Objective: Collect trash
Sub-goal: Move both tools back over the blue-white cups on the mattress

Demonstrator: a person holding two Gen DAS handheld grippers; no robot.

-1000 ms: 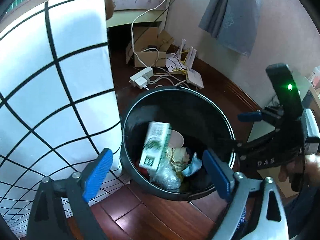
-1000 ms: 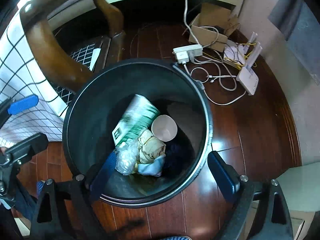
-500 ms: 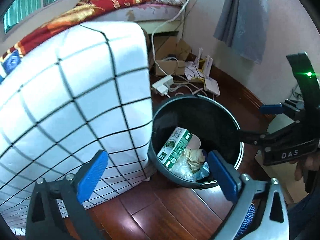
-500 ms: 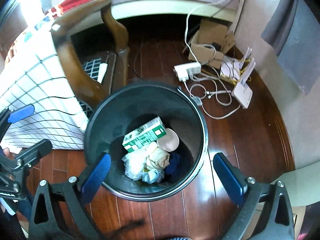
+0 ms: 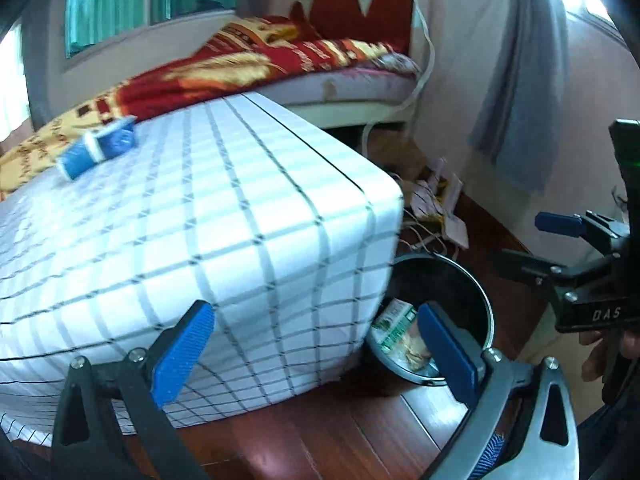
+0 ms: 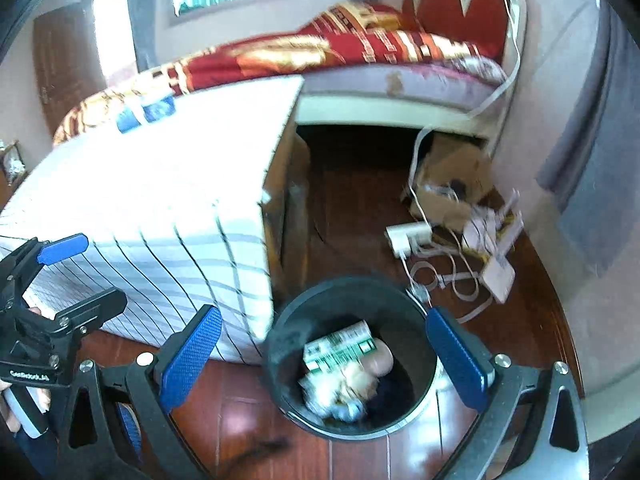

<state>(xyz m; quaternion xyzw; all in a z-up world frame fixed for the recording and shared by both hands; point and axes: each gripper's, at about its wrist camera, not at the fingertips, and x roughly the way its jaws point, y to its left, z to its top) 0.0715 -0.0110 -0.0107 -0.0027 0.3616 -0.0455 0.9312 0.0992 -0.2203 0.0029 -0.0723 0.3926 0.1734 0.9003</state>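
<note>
We note both tools empty: the left hand-held gripper (image 5: 316,354) has its jaws spread wide apart with nothing between them, and the right hand-held gripper (image 6: 324,358) likewise, each having just finished opening further

Next candidate for collection: a blue-and-white carton (image 5: 98,152), lying on its side on the checked desk cloth (image 5: 208,216), well ahead of the left hand-held gripper and up to its left; in the right wrist view the same carton (image 6: 146,114) sits far ahead-left. We judge it light, thin-walled and easily crushed; possibly not fully empty, cannot tell. Best hold looks to be across its two broad flat faces near the middle, with gentle closing so it does not buckle or squirt out

Containers: the black trash bin (image 6: 280,344) stands on the wooden floor just below and between the right pads. Inside: a green-and-white carton (image 6: 340,348), a paper cup (image 6: 382,360) touching it, crumpled clear plastic (image 6: 320,394) and wadded paper; detail blurred. Bin is only part full. In the left view the bin (image 5: 486,312) is partly hidden behind the desk corner and the right pad
</note>
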